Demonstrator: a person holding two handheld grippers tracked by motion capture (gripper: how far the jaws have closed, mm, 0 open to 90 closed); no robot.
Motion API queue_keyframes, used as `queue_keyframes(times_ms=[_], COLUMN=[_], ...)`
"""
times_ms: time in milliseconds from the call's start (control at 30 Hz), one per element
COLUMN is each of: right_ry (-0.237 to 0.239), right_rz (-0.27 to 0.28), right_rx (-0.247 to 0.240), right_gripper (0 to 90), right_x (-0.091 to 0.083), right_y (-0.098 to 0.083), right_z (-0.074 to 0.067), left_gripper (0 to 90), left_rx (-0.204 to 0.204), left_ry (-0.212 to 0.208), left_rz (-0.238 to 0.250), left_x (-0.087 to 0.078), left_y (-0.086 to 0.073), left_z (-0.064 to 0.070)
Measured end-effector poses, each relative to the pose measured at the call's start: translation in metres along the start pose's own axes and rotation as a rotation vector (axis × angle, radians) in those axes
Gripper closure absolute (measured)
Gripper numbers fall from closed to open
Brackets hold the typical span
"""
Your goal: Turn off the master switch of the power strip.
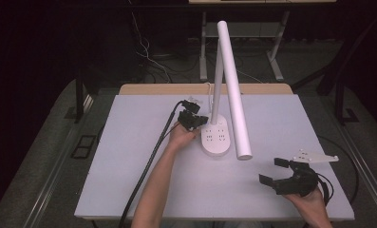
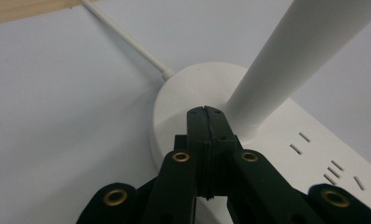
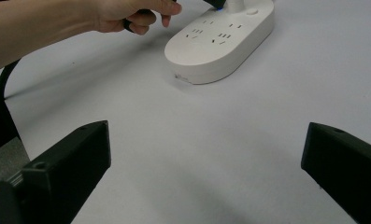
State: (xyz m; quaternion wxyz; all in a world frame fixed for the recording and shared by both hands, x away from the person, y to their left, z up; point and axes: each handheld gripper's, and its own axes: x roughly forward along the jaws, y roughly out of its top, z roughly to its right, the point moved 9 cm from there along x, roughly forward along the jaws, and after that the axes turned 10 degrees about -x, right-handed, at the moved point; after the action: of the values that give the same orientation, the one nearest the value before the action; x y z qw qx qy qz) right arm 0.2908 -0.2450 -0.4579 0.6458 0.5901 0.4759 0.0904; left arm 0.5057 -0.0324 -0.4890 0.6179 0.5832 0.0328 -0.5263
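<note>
A white desk lamp stands mid-table on an oval base [image 1: 215,138] that carries several sockets; its long tube head [image 1: 234,90] slants down to the right. My left gripper [image 1: 201,121] is shut with nothing between its jaws, its tips resting on the base's top [image 2: 192,88] right beside the foot of the lamp's stem [image 2: 286,60]. My right gripper [image 1: 275,171] hovers open and empty near the table's front right corner. In the right gripper view its two black jaws frame bare table, with the lamp base [image 3: 220,42] and the other hand [image 3: 127,16] beyond.
The white table top [image 1: 129,156] lies on a wooden board whose far edge [image 1: 153,89] shows. The lamp's white cord [image 2: 127,39] runs from the base toward the back edge. A thick black cable [image 1: 150,161] trails along the left forearm.
</note>
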Motion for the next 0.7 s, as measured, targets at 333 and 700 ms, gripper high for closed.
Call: queue_keyframes(times_ms=[333,700], right_ry=[-0.002,-0.006], right_rz=[0.005,0.012], right_rx=[0.007,0.007], right_gripper=[1.0,1.0], right_x=[-0.0012,-0.0007], right_y=[0.0002,0.0005], right_z=[0.0014,0.0027], left_gripper=[90.0,89.8], left_rx=[-0.032,-0.071], left_ry=[-0.019,-0.061], left_rz=[0.010,0.045], left_x=[0.0002,-0.0050], left_y=[0.0017,0.0068], left_z=[-0.0002,0.0043])
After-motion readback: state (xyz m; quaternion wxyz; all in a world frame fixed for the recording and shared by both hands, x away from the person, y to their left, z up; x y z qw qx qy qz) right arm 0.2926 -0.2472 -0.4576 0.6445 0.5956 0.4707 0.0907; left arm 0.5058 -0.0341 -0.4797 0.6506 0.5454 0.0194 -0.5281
